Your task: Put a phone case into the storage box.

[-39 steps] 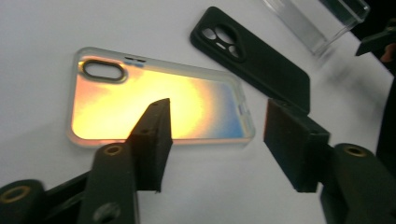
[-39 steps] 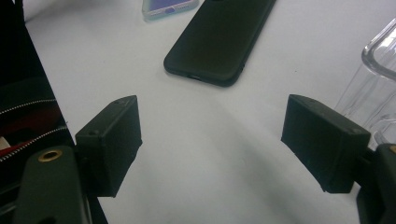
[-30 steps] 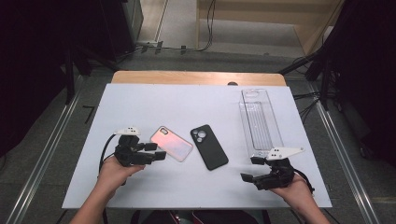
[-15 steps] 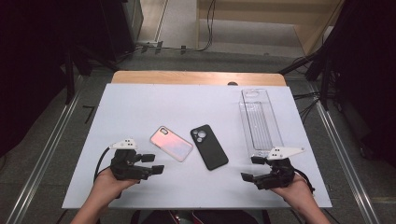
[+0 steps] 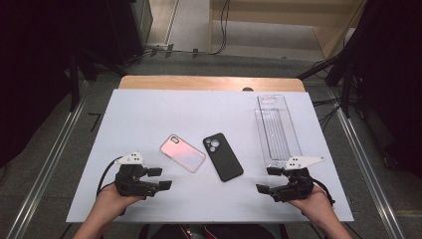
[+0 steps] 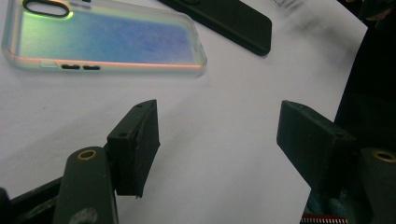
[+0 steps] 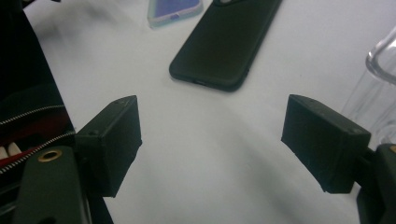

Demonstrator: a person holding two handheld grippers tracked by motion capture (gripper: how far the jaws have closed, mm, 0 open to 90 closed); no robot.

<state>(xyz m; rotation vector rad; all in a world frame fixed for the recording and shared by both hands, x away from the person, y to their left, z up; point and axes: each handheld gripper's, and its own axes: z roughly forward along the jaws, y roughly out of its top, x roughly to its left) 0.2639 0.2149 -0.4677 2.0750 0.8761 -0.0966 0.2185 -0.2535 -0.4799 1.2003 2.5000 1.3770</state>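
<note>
An iridescent pink phone case lies face down on the white table, with a black phone case just right of it. My left gripper rests near the front left edge, open and empty, jaws pointing right toward the pink case. My right gripper rests at the front right, open and empty, jaws pointing left toward the black case. A long clear plastic tray lies just beyond the right gripper, its edge beside the right jaw.
The white table top ends at a wooden strip at the back. Metal rails run along both sides. A red zipped pouch shows below the table's front edge.
My left gripper has drawn back from the pink case toward the front edge of the table. The right gripper, both cases and the tray have stayed put.
</note>
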